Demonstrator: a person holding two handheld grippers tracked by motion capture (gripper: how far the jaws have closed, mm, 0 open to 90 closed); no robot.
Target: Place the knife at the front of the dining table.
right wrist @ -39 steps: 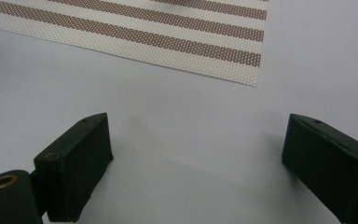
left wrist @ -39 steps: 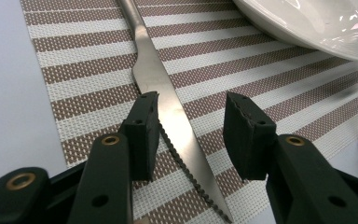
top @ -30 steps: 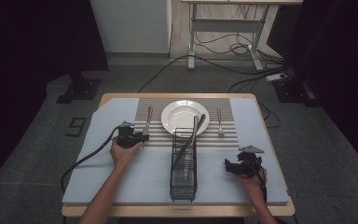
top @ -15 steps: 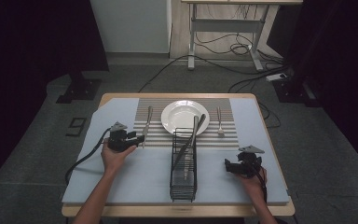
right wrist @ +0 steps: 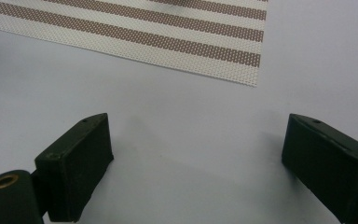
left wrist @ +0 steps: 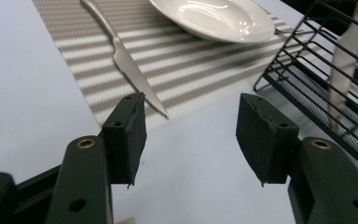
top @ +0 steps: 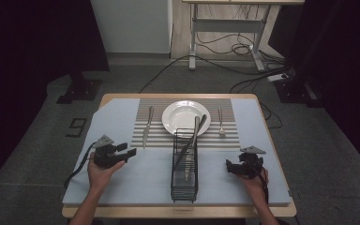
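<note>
A table knife (top: 147, 125) lies on the striped placemat (top: 159, 136), left of the white plate (top: 180, 117); a fork (top: 220, 123) lies to the plate's right. In front of the plate stands a black wire rack (top: 184, 173) with a silver utensil (top: 192, 140) leaning in it. My left gripper (top: 130, 153) hovers at the table's left, short of the knife (left wrist: 126, 65). It is open, its jaws have just been opening, and nothing is between them (left wrist: 191, 135). My right gripper (top: 228, 166) rests open and empty right of the rack, over bare cloth (right wrist: 196, 163).
A pale blue cloth (top: 117, 187) covers the wooden table. The rack (left wrist: 317, 70) stands close to my left gripper's right side. A corner of the placemat (right wrist: 168, 32) lies ahead of the right gripper. Cables and a desk frame are on the floor beyond the table.
My left gripper has drawn back from beside the knife, toward the person and to the left, with its jaws spreading wider. The knife stays on the placemat. The right gripper has not moved.
</note>
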